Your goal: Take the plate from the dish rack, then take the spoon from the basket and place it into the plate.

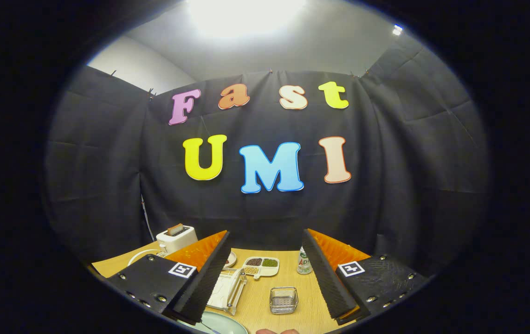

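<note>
My gripper (pixel 266 233) is open, held high above the wooden table (pixel 288 278), with nothing between its fingers. Below the gap stands a small wire basket (pixel 283 300); its contents are too small to make out. A pale green plate (pixel 221 323) lies flat on the table under the left finger, partly hidden by it. A thin grey piece, possibly the spoon (pixel 209 327), rests on the plate. A white dish rack (pixel 229 288) with a clear frame stands just beyond the plate, beside the left finger.
A white toaster (pixel 177 237) stands at the back left. A divided dish of beans (pixel 260 266) and a small round dish (pixel 231 259) lie past the rack. A drink can (pixel 303 262) stands by the right finger. A person's fingertips (pixel 276 331) show at the near edge.
</note>
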Demonstrator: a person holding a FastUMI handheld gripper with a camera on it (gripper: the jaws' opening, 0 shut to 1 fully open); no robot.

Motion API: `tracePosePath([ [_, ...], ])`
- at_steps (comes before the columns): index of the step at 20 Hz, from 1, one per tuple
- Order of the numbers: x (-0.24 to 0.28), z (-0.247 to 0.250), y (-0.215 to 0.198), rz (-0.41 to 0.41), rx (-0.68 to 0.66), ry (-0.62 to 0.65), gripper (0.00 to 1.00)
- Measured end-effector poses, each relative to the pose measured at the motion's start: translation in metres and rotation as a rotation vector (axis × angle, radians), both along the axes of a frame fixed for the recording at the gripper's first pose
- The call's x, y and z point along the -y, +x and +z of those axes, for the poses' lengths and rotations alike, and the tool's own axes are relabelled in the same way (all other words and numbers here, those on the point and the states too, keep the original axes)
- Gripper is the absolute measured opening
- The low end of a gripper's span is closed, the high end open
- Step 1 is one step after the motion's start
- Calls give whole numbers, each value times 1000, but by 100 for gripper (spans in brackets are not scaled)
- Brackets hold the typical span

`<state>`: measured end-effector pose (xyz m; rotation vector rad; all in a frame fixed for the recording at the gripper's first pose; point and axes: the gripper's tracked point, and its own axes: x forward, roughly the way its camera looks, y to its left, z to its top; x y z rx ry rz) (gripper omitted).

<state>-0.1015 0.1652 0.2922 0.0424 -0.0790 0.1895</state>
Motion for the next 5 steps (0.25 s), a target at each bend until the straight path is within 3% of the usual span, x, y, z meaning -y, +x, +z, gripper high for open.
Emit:
tracePosePath([
  [5,14,-12,1,-16,-9,-30,96],
])
